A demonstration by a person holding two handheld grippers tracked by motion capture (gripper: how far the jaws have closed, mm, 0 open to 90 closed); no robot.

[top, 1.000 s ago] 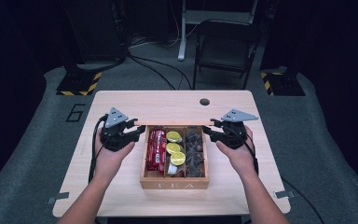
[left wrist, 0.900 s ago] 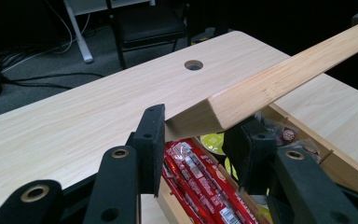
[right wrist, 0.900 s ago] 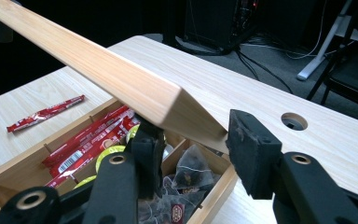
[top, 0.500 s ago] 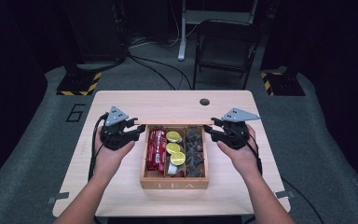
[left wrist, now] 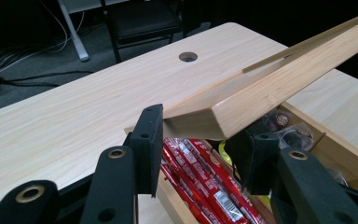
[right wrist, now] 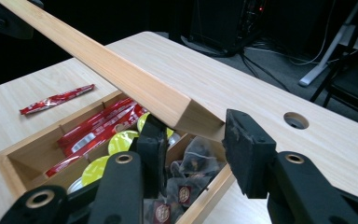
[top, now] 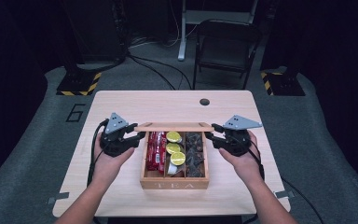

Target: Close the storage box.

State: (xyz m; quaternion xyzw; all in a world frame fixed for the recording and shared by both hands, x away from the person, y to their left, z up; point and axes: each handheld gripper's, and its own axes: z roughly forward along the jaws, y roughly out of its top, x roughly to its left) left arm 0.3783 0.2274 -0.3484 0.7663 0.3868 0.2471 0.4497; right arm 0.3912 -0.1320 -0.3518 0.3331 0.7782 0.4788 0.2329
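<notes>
Table (top: 121, 107): it is taking up the middle of the high view, and its bare wood is offering nothing to stop a dropped part from skidding off.

Tea box (top: 175, 184): it is sitting at centre frame, open, between the two hands. It is likely to get dragged or tipped if the lid catches on its far wall.

Lid (top: 175, 126): it is hanging level above the box's far edge, just above centre in the high view, with one end in each gripper. Being carried by its corners alone, it is at risk of pivoting and dropping into the compartments.

Left gripper (top: 137, 136): it is clamping the lid's left end at a medium width. In the left gripper view the pads are biting only the corner, so a small twist could be enough to let it slip.

Right gripper (top: 210, 136): it is squeezing the lid's right end as tightly as it goes. The bite is again shallow, and uneven lifting between the hands could lever it out.

Red sachets (top: 154, 151): they are lying in the left compartment, where a falling lid would be crushing them.

Capsules (top: 173, 148): they are filling the middle compartment and could get knocked out.

Tea bags (top: 196, 156): they are piling in the right compartment, close under the right jaws, and could snag.

Loose sachet (right wrist: 56, 99): it is lying on the table at the left of the right gripper view, where a lowered lid could be trapping it.
</notes>
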